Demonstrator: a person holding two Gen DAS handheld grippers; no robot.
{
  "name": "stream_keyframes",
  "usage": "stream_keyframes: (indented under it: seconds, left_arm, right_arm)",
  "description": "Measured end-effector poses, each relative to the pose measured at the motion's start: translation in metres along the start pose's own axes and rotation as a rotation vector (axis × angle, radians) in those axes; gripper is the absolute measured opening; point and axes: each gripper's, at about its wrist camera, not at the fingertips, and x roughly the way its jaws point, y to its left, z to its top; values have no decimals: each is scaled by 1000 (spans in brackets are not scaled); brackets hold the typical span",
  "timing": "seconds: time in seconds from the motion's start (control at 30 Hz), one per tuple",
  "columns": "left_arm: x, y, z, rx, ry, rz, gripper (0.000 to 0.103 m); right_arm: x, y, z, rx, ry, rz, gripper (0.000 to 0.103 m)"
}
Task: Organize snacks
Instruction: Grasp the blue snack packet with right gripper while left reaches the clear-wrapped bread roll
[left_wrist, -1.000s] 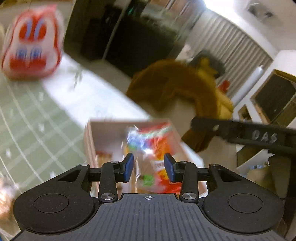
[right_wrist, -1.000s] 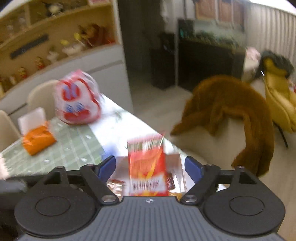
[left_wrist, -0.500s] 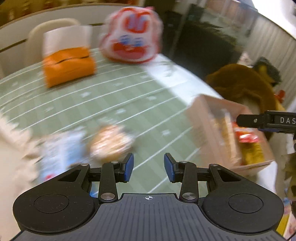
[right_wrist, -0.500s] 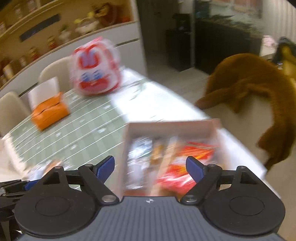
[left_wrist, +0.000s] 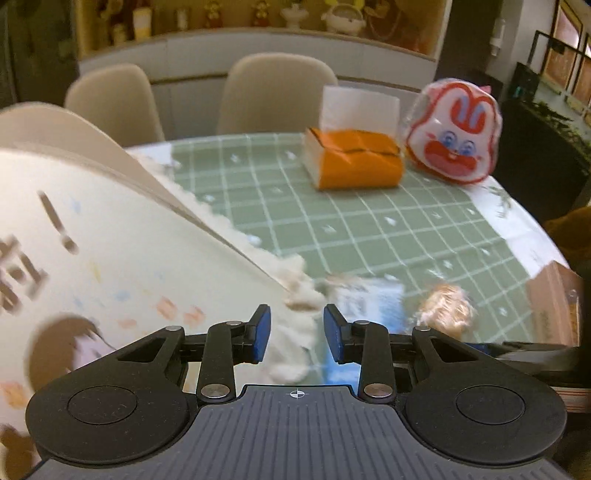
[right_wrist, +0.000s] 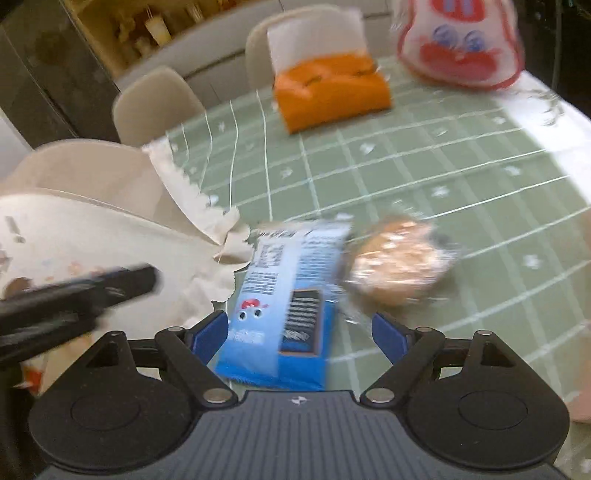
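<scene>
right gripper (right_wrist: 299, 334) jaws spread wide, have just been opening, blue snack pack (right_wrist: 284, 306) lying between them on the green checked tablecloth (right_wrist: 424, 166), not pinched; wrapped cookie (right_wrist: 397, 264) just beside it; left gripper (left_wrist: 296, 338) narrow, just been closing, empty, over the paper bag's torn edge (left_wrist: 295, 295)

Wrapped round snack (right_wrist: 397, 264) smeared by blur, contents unreadable; blue packet (right_wrist: 284, 306) print illegible; wooden box (left_wrist: 554, 306) cut by frame edge.

Orange tissue box (left_wrist: 356, 162), rabbit-face bag (left_wrist: 453, 133), beige chairs (left_wrist: 275, 92), perhaps figurines shelved (left_wrist: 295, 13)
</scene>
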Motion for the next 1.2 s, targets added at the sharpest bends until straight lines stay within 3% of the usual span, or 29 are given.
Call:
stream_keyframes:
  seconds: [0.1, 0.2, 0.3, 0.37, 0.4, 0.43, 0.5, 0.7, 0.83, 0.93, 1.07, 1.2]
  left_arm:
    - [-1, -1, 6, 34, -26, 35, 36]
    - [2, -2, 10, 36, -26, 25, 36]
    - [7, -7, 13, 47, -16, 8, 35]
    - [10, -9, 13, 48, -11, -4, 35]
    - [11, -9, 14, 45, -10, -14, 35]
    - [13, -10, 15, 39, -9, -28, 35]
    - [16, -12, 15, 33, -9, -56, 35]
    - [38, -45, 20, 93, 19, -246, 35]
    - [57, -92, 31, 139, 19, -393, 35]
    - [68, -134, 37, 198, 32, -441, 35]
    - [79, -183, 29, 233, 123, -382, 35]
    - [75, -199, 13, 191, 172, -321, 36]
  right_arm:
    - [26, 10, 0, 4, 10, -49, 88]
    - [35, 20, -5, -44, -15, -100, 103]
    - [39, 28, -12, -158, -28, -157, 103]
    - [35, 31, -21, -216, -39, -157, 98]
    - [30, 30, -25, -238, -47, -157, 87]
    - [21, 28, -29, -255, -50, -150, 83]
    - [9, 18, -39, -248, -30, -121, 81]
    - [-42, -40, -88, -175, -44, -161, 81]
    - [-80, -80, -120, -74, -52, -210, 81]
    - [-101, -104, -139, -8, -58, -237, 81]
    - [-112, -126, -156, 50, -81, -295, 90]
    - [-114, -135, -167, 86, -109, -354, 100]
